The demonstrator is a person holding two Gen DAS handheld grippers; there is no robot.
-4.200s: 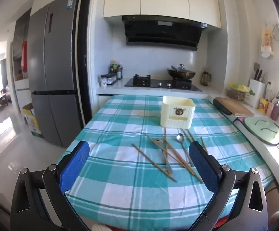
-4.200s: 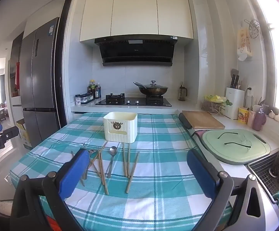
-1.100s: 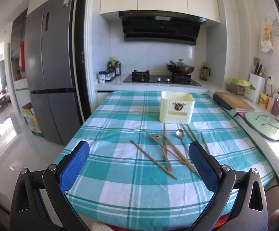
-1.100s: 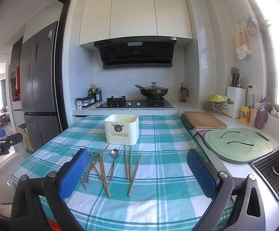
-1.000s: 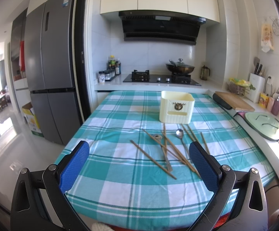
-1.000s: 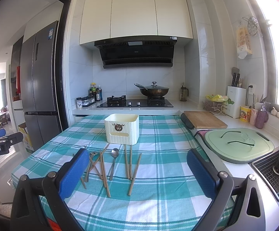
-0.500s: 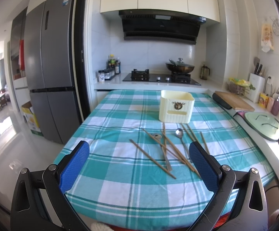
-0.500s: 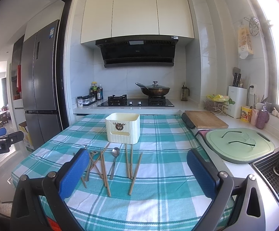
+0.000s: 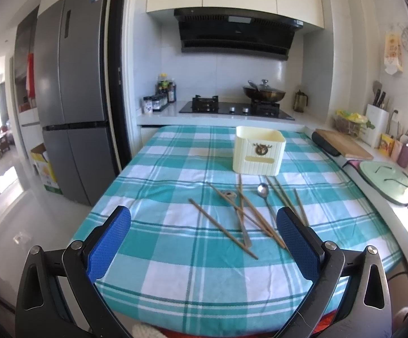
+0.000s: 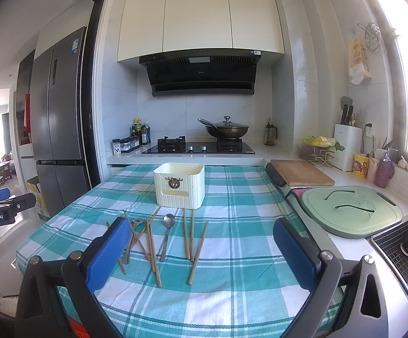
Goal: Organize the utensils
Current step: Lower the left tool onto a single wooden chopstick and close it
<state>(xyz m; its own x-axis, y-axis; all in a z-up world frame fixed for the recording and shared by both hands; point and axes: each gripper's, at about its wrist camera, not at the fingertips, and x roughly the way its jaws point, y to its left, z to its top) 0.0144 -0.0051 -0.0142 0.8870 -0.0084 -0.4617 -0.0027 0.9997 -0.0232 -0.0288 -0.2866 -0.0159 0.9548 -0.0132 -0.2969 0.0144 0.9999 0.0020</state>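
I held both claws back at the table's near edge — left gripper (image 9: 204, 235) and right gripper (image 10: 201, 246) spread wide, empty. The chopsticks (image 10: 188, 236) and spoon (image 10: 166, 235) lay loose before the holder (image 10: 179, 184) — unsorted.

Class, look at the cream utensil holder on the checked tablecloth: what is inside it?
Only the cream utensil holder's open rim and a strip of bare inner wall show; its front wall hides the rest. The chopsticks and spoon lie on the tablecloth.
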